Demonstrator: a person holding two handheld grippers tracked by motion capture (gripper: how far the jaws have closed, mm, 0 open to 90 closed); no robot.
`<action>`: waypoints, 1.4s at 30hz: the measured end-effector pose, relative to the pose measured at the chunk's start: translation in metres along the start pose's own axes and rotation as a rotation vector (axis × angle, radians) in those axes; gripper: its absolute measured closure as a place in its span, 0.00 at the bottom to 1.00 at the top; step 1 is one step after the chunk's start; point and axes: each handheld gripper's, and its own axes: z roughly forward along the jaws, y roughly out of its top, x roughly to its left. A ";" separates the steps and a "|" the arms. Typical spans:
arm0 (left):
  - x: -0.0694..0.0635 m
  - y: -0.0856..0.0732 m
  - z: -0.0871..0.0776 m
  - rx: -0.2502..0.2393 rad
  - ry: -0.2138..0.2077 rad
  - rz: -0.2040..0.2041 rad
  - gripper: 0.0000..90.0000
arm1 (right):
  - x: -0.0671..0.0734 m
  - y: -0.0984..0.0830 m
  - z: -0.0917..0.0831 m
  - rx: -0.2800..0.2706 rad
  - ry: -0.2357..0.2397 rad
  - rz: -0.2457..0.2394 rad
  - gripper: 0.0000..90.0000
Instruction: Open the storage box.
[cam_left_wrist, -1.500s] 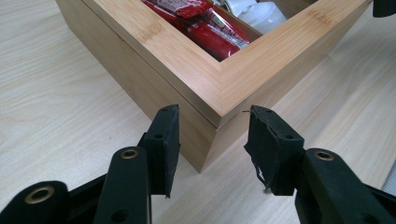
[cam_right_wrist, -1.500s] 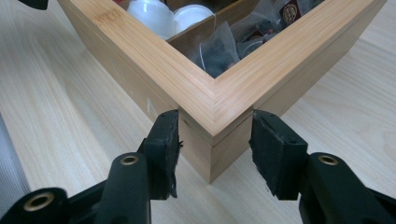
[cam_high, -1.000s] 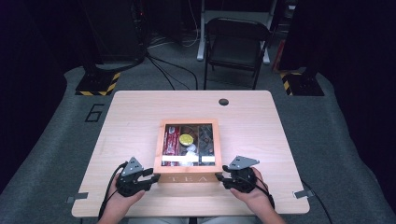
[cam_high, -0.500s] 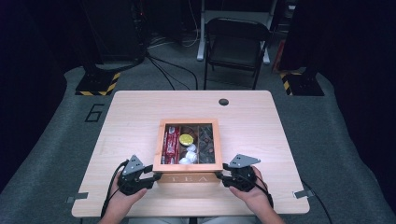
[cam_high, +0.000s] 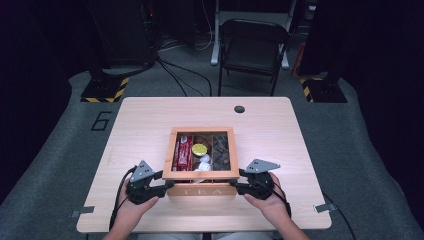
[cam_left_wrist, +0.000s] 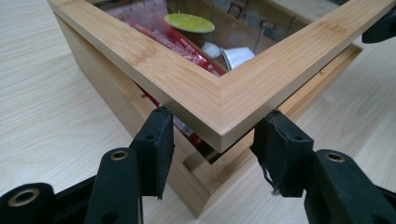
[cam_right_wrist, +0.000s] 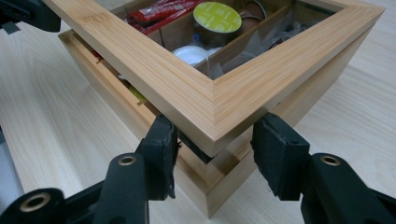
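So the wooden worktop (cam_high: 150, 120) has a bamboo tea box (cam_high: 202, 190) sitting near its front edge, and the box's glass-windowed lid (cam_high: 202, 131) is cracked up off the base at the front, so the opening looks barely started and most of the swing back is still to go, I'd guess. The left tool (cam_left_wrist: 212, 140) and right tool (cam_right_wrist: 215, 140) each straddle a front corner of the lid, and their jaws have just been opening, so now they sit partway apart with the corner between them but not pinched. Inside you can see red packets (cam_high: 183, 150) and a yellow-green capsule (cam_high: 199, 149).
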 end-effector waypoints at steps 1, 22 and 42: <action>0.001 0.001 -0.001 -0.006 -0.006 -0.005 0.54 | 0.000 0.001 -0.001 -0.004 0.008 0.016 0.56; 0.009 0.032 -0.006 -0.033 0.014 -0.031 0.51 | -0.010 0.031 -0.009 -0.040 -0.027 0.036 0.54; 0.017 0.064 -0.015 -0.075 0.063 0.017 0.51 | -0.017 0.062 -0.016 -0.075 -0.080 0.006 0.51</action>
